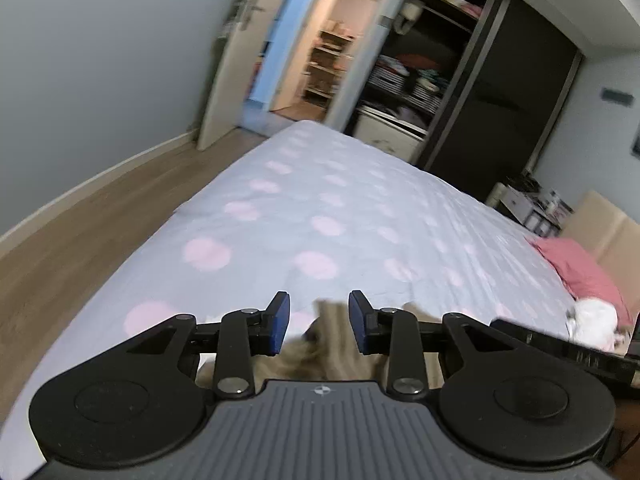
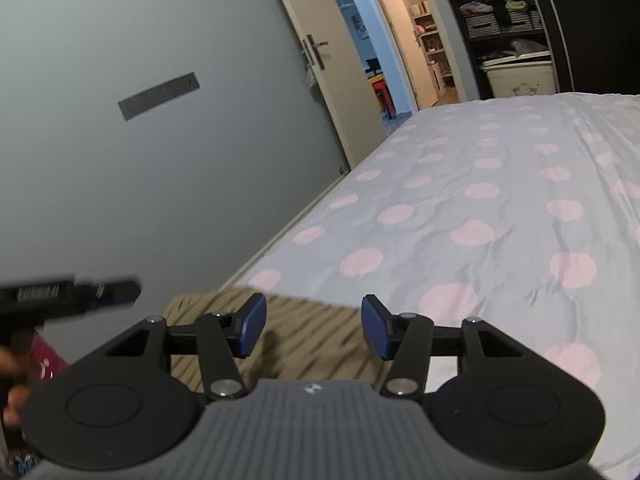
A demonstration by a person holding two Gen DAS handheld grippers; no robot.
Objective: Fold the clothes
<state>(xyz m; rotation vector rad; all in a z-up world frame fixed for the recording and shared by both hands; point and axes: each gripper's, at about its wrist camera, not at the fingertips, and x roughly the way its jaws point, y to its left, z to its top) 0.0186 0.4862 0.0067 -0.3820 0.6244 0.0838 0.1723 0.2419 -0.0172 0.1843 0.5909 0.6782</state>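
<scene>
A beige ribbed garment (image 1: 332, 344) lies bunched at the near edge of the bed, under and between the blue pads of my left gripper (image 1: 319, 322), which stands open just above it. In the right wrist view the same beige garment (image 2: 304, 340) spreads flat on the bed's near corner, below my right gripper (image 2: 314, 326), which is open with nothing pinched. The other gripper's black body (image 2: 68, 294) shows at the left edge there, blurred. How much of the garment lies under the gripper bodies is hidden.
The bed (image 1: 320, 208) has a pale cover with pink dots. A pink pillow (image 1: 580, 268) and white cloth (image 1: 592, 320) lie at its right. Wooden floor (image 1: 80, 240) runs along the left. An open door (image 2: 316, 56) and a wardrobe (image 1: 420, 72) stand beyond.
</scene>
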